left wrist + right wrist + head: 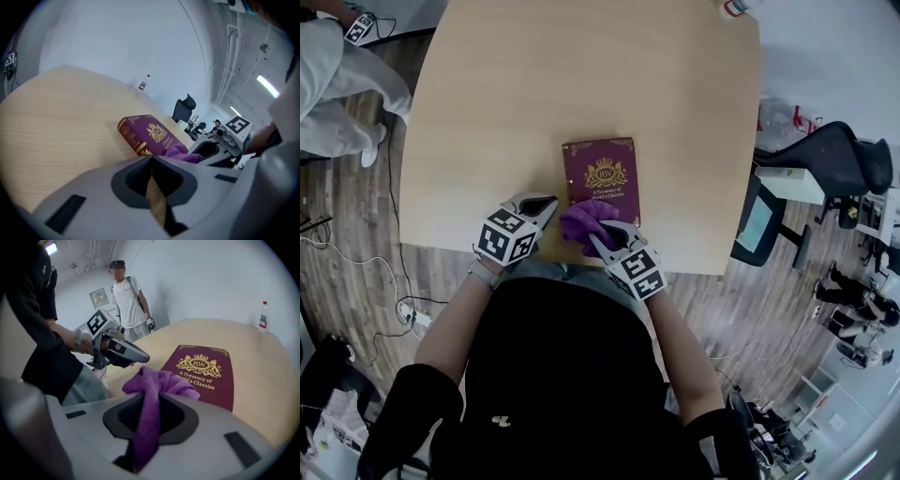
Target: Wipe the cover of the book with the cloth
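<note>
A maroon book [601,178] with a gold crest lies closed near the table's front edge, also visible as the book [204,373] and the book [147,134]. My right gripper [602,235] is shut on a purple cloth [584,220], which bunches at the book's near end; in the right gripper view the cloth [157,386] hangs between the jaws. My left gripper [546,208] hovers just left of the book's near corner, jaws together and holding nothing [151,161].
The light wood table [506,94] carries a small bottle [741,7] at its far right edge. A black office chair [825,164] stands to the right. A person in white [337,75] stands at the far left. Cables lie on the floor.
</note>
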`<state>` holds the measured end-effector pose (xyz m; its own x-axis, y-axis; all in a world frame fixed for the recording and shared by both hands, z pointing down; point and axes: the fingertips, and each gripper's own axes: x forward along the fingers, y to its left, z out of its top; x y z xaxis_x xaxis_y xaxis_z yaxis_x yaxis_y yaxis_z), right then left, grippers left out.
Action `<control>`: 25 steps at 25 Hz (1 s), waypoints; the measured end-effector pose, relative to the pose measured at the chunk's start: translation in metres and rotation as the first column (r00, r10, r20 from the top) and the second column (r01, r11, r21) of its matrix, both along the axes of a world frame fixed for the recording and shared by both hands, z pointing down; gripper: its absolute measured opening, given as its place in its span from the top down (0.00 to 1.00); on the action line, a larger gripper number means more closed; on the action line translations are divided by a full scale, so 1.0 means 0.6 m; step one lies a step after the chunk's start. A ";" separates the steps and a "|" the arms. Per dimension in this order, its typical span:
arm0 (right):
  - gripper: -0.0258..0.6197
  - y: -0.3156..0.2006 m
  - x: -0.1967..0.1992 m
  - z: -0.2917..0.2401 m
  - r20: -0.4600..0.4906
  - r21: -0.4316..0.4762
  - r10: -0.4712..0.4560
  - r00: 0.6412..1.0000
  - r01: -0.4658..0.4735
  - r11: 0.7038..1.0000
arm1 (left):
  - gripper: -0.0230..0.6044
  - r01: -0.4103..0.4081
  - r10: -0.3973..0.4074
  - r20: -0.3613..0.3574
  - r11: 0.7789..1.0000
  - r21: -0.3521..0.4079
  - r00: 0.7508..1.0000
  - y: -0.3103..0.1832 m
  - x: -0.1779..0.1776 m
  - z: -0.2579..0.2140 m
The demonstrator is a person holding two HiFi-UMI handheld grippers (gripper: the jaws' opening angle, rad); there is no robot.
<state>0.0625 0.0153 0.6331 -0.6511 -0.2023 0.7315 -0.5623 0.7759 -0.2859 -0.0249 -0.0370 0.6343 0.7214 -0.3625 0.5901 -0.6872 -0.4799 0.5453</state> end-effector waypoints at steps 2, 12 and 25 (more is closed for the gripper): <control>0.83 0.016 0.008 0.002 -0.010 -0.037 -0.039 0.999 0.038 0.999 | 0.93 0.003 -0.003 -0.001 1.000 0.010 1.000 -0.007 0.001 -0.007; 0.83 -0.081 0.052 -0.115 0.101 0.107 0.193 0.976 -0.204 0.973 | 0.93 0.012 -0.006 -0.039 0.988 0.153 0.999 -0.056 0.002 -0.116; 0.83 -0.159 0.051 -0.362 0.338 0.340 0.289 0.896 -0.403 0.850 | 0.93 0.096 -0.052 -0.114 0.901 0.422 0.992 -0.092 -0.007 -0.365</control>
<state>0.0932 -0.0802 0.4160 -0.6397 -0.6824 0.3536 -0.7622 0.6226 -0.1773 -0.0292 -0.0921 0.4155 0.7287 -0.6180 0.2951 -0.6837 -0.6313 0.3660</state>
